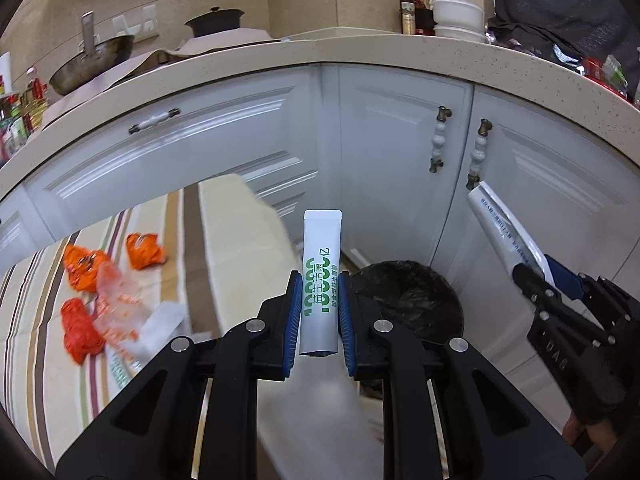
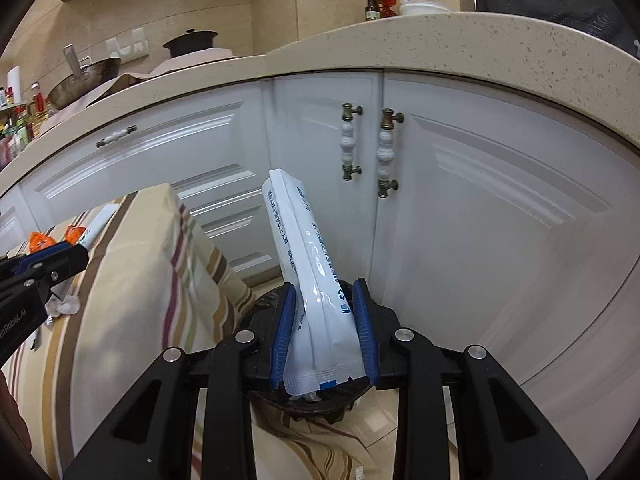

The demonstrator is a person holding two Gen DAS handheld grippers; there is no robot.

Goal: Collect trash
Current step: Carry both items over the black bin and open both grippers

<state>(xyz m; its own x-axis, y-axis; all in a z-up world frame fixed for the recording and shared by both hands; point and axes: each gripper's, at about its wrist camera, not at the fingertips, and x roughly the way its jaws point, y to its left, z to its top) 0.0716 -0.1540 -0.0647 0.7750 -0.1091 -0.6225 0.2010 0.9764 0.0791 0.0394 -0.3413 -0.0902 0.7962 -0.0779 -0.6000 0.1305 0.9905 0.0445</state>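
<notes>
My left gripper (image 1: 319, 304) is shut on a slim white sachet with green print (image 1: 321, 264), held upright past the table's edge, beside the black-lined trash bin (image 1: 416, 300) on the floor. My right gripper (image 2: 325, 320) is shut on a bundle of white packets with blue print (image 2: 308, 264), directly above the same bin (image 2: 264, 312). In the left wrist view the right gripper (image 1: 532, 280) shows at the right with its packets (image 1: 504, 232). Orange wrappers (image 1: 86, 268) and clear plastic scraps (image 1: 120, 304) lie on the striped tablecloth (image 1: 224, 232).
White cabinet doors with ceramic handles (image 2: 386, 152) stand right behind the bin, under a speckled counter (image 1: 400, 50). A wok (image 1: 94, 64), a dark pot (image 1: 216, 22), bottles and white bowls (image 1: 458, 18) sit on the counter. The table corner (image 2: 160, 264) is left of the bin.
</notes>
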